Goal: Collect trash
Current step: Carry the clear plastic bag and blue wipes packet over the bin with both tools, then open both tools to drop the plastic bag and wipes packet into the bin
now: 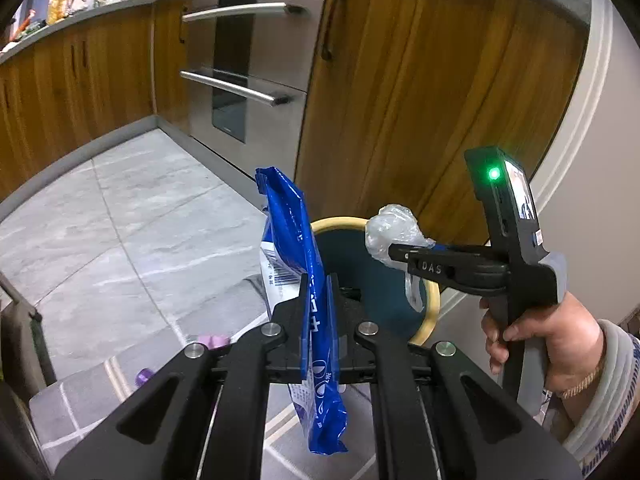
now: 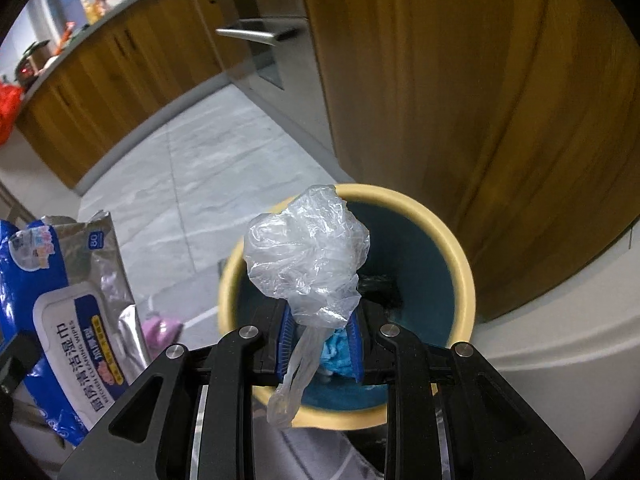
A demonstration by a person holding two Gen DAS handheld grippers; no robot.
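So there's a big wooden cabinet wall [image 2: 460,100] straight ahead of both claws, with grey stone-look floor tiles [image 1: 132,216] off to their left. Right under the right gripper [image 2: 320,320] sits a round bin with a cream rim and teal inside [image 2: 460,256], bits of blue trash already in it. The left gripper [image 1: 318,304] is clamped tight on a flat blue and white wet-wipes packet [image 1: 296,240], held edge-on, just left of the bin. The right one is pinched shut on a crumpled clear plastic bag [image 2: 308,248], ball end sticking out past the fingertips, over the bin opening.
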